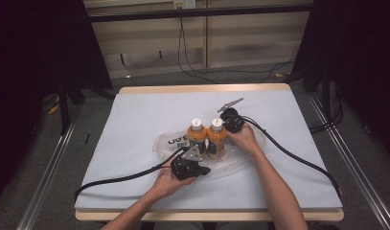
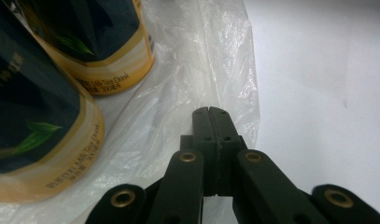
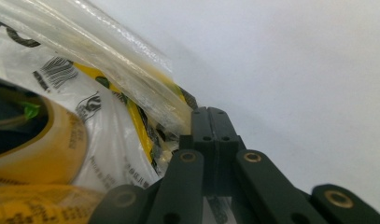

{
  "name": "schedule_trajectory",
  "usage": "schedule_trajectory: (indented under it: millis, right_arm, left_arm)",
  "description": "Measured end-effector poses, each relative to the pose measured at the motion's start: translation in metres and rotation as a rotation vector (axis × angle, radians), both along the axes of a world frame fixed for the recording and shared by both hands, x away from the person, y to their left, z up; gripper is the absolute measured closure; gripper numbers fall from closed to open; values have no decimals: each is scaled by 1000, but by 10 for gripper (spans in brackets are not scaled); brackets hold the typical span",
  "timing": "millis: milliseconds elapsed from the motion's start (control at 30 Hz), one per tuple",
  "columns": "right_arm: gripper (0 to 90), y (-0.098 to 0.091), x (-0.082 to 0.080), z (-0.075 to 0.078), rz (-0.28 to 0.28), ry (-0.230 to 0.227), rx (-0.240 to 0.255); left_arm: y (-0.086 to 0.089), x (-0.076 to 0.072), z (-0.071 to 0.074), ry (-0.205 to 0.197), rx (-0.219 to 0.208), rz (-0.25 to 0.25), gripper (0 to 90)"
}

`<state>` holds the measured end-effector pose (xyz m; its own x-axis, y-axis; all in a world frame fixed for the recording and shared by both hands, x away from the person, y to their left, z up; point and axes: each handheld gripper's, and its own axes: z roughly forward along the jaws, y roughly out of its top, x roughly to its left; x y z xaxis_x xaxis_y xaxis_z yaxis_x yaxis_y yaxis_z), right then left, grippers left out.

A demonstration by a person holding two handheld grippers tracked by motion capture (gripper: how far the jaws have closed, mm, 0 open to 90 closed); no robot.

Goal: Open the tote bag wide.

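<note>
Between left jaws: left gripper [image 2: 210,112] closed, pinching the plastic bag [image 2: 201,70] edge
Between right jaws: right gripper [image 3: 209,112] closed on the bag's rim
Beside jaws: two bottles [image 1: 207,136] standing on the bag

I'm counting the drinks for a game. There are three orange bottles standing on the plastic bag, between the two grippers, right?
Not quite. The high view shows two orange bottles, not three: one bottle and a second bottle side by side. The rest is right: they stand upright on the plastic bag, between the left gripper and the right gripper.
</note>
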<state>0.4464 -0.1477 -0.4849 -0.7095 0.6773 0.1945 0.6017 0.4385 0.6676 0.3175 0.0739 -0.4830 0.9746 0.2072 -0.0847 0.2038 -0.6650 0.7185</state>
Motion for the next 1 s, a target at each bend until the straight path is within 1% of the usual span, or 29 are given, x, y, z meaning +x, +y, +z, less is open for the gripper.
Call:
schedule_trajectory:
  millis: [33, 67, 100, 133, 167, 200, 233, 267, 300, 333, 400, 433, 467, 500, 533, 567, 600, 633, 667, 700, 733, 767, 800, 833, 867, 900, 933, 967, 1000]
  right_arm:
    - [900, 1, 1, 0, 7, -6, 2]
    - [900, 1, 2, 0, 6, -9, -7]
    - [900, 2, 3, 0, 2, -2, -5]
    - [900, 2, 4, 0, 2, -6, -11]
    - [900, 2, 5, 0, -1, -5, -6]
    - [900, 3, 6, 0, -11, -1, -3]
    - [900, 3, 7, 0, -18, -5, -7]
    - [900, 4, 8, 0, -22, -5, -6]
    - [900, 5, 9, 0, -30, -10, -8]
    - [900, 5, 9, 0, -38, -3, -1]
    - [900, 6, 11, -1, -41, -11, -2]
    - [900, 7, 12, 0, -44, -15, -11]
    - [900, 8, 12, 0, -54, -13, -14]
    - [900, 9, 13, 0, -54, -17, -17]
    - [900, 9, 14, 0, -57, -19, -26]
    - [900, 10, 15, 0, -60, -20, -21]
    - [900, 10, 16, 0, -65, -17, -13]
    - [900, 10, 18, -1, -67, -23, -15]
    - [900, 10, 19, -1, -71, -27, -10]
    - [900, 11, 20, -1, -77, -26, -11]
    - [900, 11, 21, -1, -79, -27, -15]
    - [900, 12, 21, -1, -86, -20, -18]
    - [900, 12, 23, -1, -89, -21, -15]
    - [900, 12, 23, -1, -101, -21, -19]
    - [900, 12, 24, -1, -101, -31, -17]
    - [900, 13, 25, -1, -108, -22, -20]
    - [900, 13, 26, -1, -108, -25, -20]
    - [900, 14, 27, -1, -118, -21, -24]
    - [900, 14, 28, -1, -117, -28, -27]
  left_arm:
    - [0, -1, 0, 0, -1, 2, 900]
    - [0, -2, 2, 3, 20, -5, 900]
    - [0, -3, 0, 6, -5, -6, 900]
    - [0, -3, 0, 6, -5, -6, 900]
    - [0, -4, 0, 9, -2, -7, 900]
    - [-1, -7, 0, -34, -2, -18, 900]
    - [-1, -7, 1, -35, 13, -29, 900]
    - [0, -6, 2, -24, 22, -28, 900]
    - [-1, -5, 0, -19, -5, -32, 900]
    - [-1, -6, 1, -27, 8, -27, 900]
    - [0, -6, 2, -19, 25, -23, 900]
    - [0, -6, 1, -11, 4, -24, 900]
    - [0, -6, 2, -17, 18, -29, 900]
    - [1, -6, 3, -10, 27, -35, 900]
    - [1, -6, 3, -10, 27, -35, 900]
    - [0, -8, 2, -4, 10, -37, 900]
    - [1, -10, 3, -1, 22, -41, 900]
    - [1, -12, 2, 0, 13, -41, 900]
    - [1, -12, 3, -11, 25, -51, 900]
    - [1, -13, 2, -1, 12, -50, 900]
    - [1, -13, 2, 9, 8, -58, 900]
    - [1, -14, 1, 10, -2, -49, 900]
    - [1, -15, 2, 14, 1, -55, 900]
    - [1, -16, 3, 22, 20, -66, 900]
    - [1, -19, 2, 20, 2, -69, 900]
    - [1, -22, 3, 8, 12, -69, 900]
    - [1, -24, 3, 11, 16, -72, 900]
    - [1, -25, 3, 19, 2, -73, 900]
    - [1, -25, 3, 21, 4, -73, 900]
